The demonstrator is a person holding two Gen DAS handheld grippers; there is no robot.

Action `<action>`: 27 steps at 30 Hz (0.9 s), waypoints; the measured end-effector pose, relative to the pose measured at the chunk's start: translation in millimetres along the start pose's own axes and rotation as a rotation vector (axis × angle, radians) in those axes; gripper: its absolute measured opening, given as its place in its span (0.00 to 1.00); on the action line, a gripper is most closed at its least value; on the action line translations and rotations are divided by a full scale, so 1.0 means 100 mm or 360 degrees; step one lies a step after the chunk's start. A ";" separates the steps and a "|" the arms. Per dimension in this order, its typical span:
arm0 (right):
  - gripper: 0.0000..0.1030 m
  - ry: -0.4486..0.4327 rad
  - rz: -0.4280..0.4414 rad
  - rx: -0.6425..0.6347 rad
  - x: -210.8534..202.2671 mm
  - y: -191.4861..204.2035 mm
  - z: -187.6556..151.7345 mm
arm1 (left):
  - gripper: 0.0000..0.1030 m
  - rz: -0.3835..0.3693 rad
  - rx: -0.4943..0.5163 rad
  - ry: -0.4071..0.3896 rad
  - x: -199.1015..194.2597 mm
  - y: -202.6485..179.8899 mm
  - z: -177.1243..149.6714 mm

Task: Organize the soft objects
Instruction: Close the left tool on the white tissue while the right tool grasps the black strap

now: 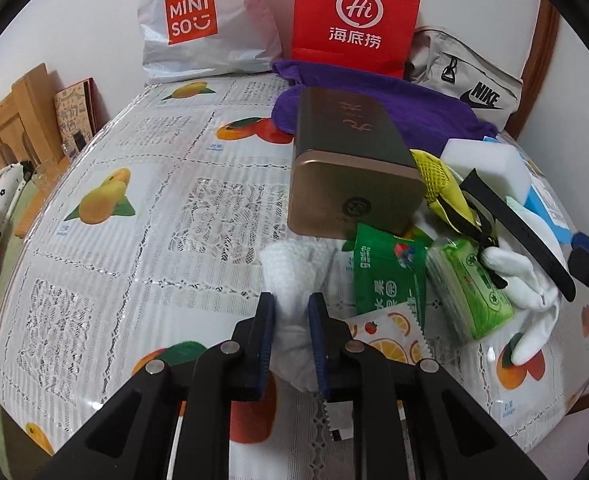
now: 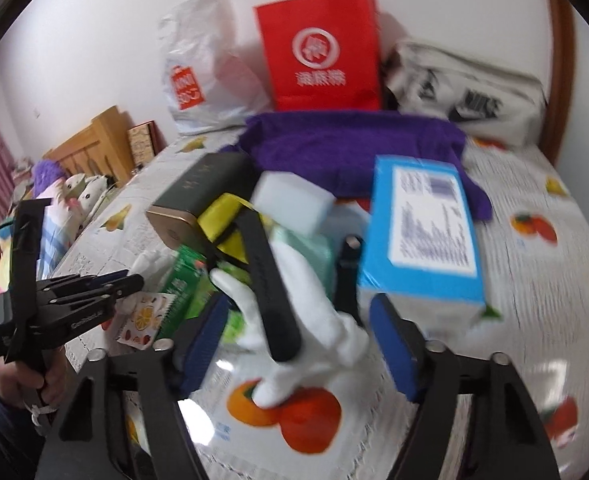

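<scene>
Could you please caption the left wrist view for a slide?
Left gripper shut on a white cloth beside a gold box.

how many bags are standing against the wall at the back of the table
3: white Miniso plastic bag on the left, red paper bag in the middle, grey Nike bag on the right.

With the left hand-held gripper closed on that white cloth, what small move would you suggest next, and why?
Probably lift the white cloth slightly and draw it clear of the pile. The left hand-held gripper already pinches it, but its far end lies beside the gold tin and green packet, so dragging could disturb them.
</scene>
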State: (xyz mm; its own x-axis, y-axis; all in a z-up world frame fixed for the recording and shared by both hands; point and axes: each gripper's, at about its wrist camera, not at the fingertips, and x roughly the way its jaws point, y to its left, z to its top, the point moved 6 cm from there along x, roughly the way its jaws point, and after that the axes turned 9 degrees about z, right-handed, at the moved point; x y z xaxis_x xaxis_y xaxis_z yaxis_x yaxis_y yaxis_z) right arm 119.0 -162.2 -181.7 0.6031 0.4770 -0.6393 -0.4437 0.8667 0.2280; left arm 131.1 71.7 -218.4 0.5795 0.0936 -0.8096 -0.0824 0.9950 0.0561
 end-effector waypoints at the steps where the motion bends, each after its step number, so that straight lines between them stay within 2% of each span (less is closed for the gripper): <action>1: 0.58 0.0008 0.0007 -0.0023 0.04 0.03 0.03 | 0.17 -0.0003 -0.0004 0.0000 0.01 0.00 0.01; 2: 0.55 0.0034 0.0009 -0.0045 0.10 0.06 0.05 | 0.17 -0.0011 -0.0008 0.0001 0.02 -0.01 0.01; 3: 0.47 0.0053 0.0013 -0.0058 0.15 0.06 0.06 | 0.17 -0.0020 -0.0008 0.0006 0.03 -0.01 0.02; 5: 0.39 0.0108 0.0020 -0.0084 0.25 0.08 0.05 | 0.17 -0.0035 -0.0017 0.0015 0.05 -0.02 0.03; 9: 0.37 0.0178 -0.0016 -0.0132 0.39 0.07 0.02 | 0.17 -0.0074 -0.0018 0.0027 0.08 -0.03 0.06; 11: 0.33 0.0201 -0.0012 -0.0135 0.43 0.07 0.01 | 0.17 -0.0087 -0.0018 0.0033 0.09 -0.04 0.07; 13: 0.33 0.0237 -0.0006 -0.0153 0.48 0.08 -0.01 | 0.17 -0.0102 -0.0017 0.0038 0.11 -0.05 0.07; 16: 0.33 0.0299 -0.0104 -0.0236 0.54 0.08 -0.04 | 0.17 -0.0116 -0.0022 0.0045 0.13 -0.05 0.08; 18: 0.35 0.0252 -0.0141 -0.0259 0.45 0.07 0.00 | 0.17 -0.0127 -0.0033 0.0048 0.13 -0.05 0.08; 22: 0.40 0.0148 -0.0091 -0.0247 0.27 0.09 0.10 | 0.17 -0.0138 -0.0043 0.0048 0.13 -0.04 0.08; 27: 0.39 0.0164 -0.0047 -0.0305 0.34 0.20 0.12 | 0.17 -0.0151 -0.0060 0.0054 0.14 -0.03 0.08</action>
State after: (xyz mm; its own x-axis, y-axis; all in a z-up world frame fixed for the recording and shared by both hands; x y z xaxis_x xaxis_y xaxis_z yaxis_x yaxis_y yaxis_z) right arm 138.9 -126.9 -190.2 0.5513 0.4260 -0.7174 -0.5507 0.8317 0.0706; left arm 145.7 70.0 -225.0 0.5582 -0.0026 -0.8297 -0.0592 0.9973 -0.0429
